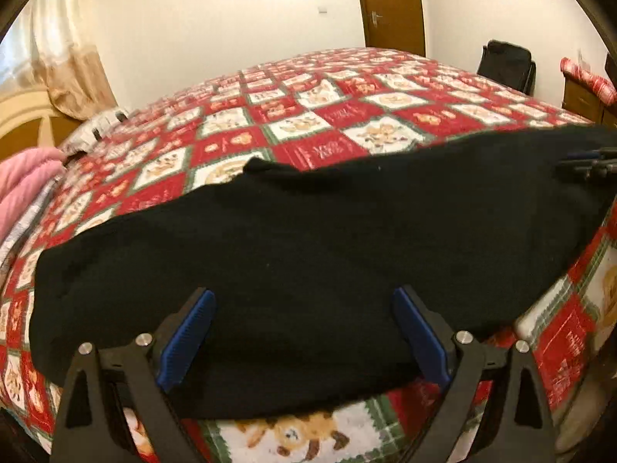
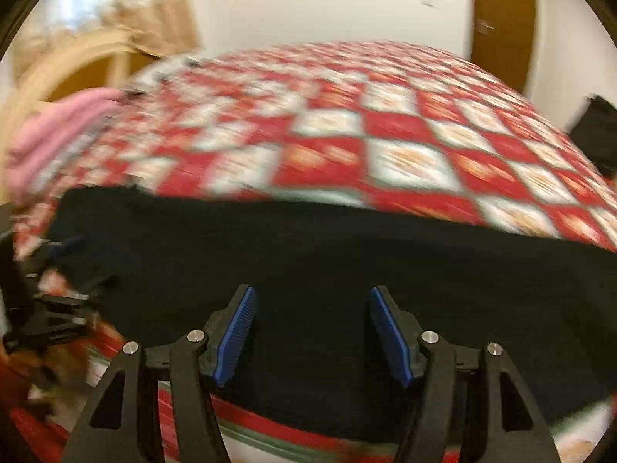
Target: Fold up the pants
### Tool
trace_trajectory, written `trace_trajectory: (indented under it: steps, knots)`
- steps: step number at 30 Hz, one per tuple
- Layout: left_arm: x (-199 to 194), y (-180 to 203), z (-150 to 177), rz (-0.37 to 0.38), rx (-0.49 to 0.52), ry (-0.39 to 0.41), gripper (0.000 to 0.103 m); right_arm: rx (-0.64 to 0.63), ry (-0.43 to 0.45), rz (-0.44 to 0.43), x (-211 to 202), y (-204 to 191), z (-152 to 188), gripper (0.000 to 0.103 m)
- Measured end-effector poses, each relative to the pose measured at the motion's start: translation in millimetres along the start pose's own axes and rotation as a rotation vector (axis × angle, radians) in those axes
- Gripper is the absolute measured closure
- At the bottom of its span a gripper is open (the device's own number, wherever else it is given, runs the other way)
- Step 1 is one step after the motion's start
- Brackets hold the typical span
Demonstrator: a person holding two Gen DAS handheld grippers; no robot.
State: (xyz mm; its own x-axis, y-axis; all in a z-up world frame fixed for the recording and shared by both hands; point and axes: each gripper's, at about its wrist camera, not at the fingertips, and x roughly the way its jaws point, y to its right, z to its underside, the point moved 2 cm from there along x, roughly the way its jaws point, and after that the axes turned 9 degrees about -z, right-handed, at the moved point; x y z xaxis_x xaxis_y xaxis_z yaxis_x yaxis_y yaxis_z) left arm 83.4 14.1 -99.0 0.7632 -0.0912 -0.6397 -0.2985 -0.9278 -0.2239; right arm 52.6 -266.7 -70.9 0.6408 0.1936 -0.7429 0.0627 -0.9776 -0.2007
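Black pants (image 1: 300,254) lie flat across the near part of a bed with a red, white and green patchwork quilt (image 1: 308,115). My left gripper (image 1: 304,308) is open, its blue-padded fingers spread just above the pants' near edge, holding nothing. My right gripper (image 2: 312,308) is open too, above the near edge of the pants (image 2: 347,289); that view is blurred by motion. The right gripper shows at the right edge of the left wrist view (image 1: 590,164). The left gripper shows at the left edge of the right wrist view (image 2: 50,301).
A pink blanket (image 1: 19,185) lies at the bed's left side near a curved headboard (image 1: 23,115). A brown door (image 1: 389,4) is in the far wall. A black chair (image 1: 507,65) and wooden furniture (image 1: 582,92) stand beyond the bed's right side.
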Motion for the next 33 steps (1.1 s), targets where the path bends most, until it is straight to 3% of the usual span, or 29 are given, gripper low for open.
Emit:
trace_trajectory:
  steps: [3, 4, 7, 10, 13, 16, 17, 18, 19, 22, 26, 29, 33]
  knots:
    - [-2.4, -15.5, 3.6, 0.064, -0.044, -0.043, 0.006, 0.174, 0.108, -0.036, -46.7, 60.0, 15.8, 0.04]
    - [-3.0, -18.1, 3.3, 0.063, -0.047, -0.053, 0.005, 0.242, 0.174, 0.0, -68.5, 80.1, 19.7, 0.04]
    - [-10.3, -26.8, -3.5, 0.017, -0.068, -0.055, 0.006, 0.498, 0.488, 0.063, -146.5, 146.9, 45.7, 0.04]
    - [-21.4, -24.7, -16.4, 0.015, -0.088, -0.011, 0.006, 0.67, 0.646, 0.104, -186.6, 193.1, 72.2, 0.04]
    - [-23.0, -13.1, -25.0, 0.023, -0.063, -0.001, 0.006, 0.624, 0.609, 0.167, -193.1, 219.2, 69.3, 0.04]
    - [-24.3, 4.0, -27.5, 0.014, -0.008, -0.004, 0.006, 0.584, 0.5, 0.203, -177.4, 242.9, 53.1, 0.04]
    - [-25.7, 9.1, -27.2, 0.015, 0.007, -0.005, 0.006, 0.577, 0.456, 0.209, -170.5, 249.9, 48.8, 0.051]
    - [-27.1, 13.5, -27.0, 0.021, 0.018, -0.005, 0.006, 0.57, 0.396, 0.209, -162.2, 257.6, 46.1, 0.076]
    - [-28.1, 18.1, -26.2, 0.029, 0.026, -0.005, 0.006, 0.58, 0.318, 0.206, -148.0, 267.1, 43.3, 0.079]
    - [-24.8, 31.0, -23.2, 0.055, 0.046, -0.023, 0.006, 0.556, 0.305, 0.183, -141.6, 278.0, 39.5, 0.087]
    - [-6.8, 47.3, -15.7, 0.046, 0.073, -0.077, 0.006, 0.431, 0.266, 0.205, -132.3, 275.0, 16.3, 0.09]
    - [-4.4, 41.9, -10.6, 0.073, 0.007, -0.094, 0.006, 0.419, 0.226, 0.241, -122.8, 283.9, 12.9, 0.091]
    - [-4.2, 39.5, -10.3, 0.09, -0.007, -0.104, 0.004, 0.52, 0.258, 0.074, -129.9, 303.6, 17.7, 0.088]
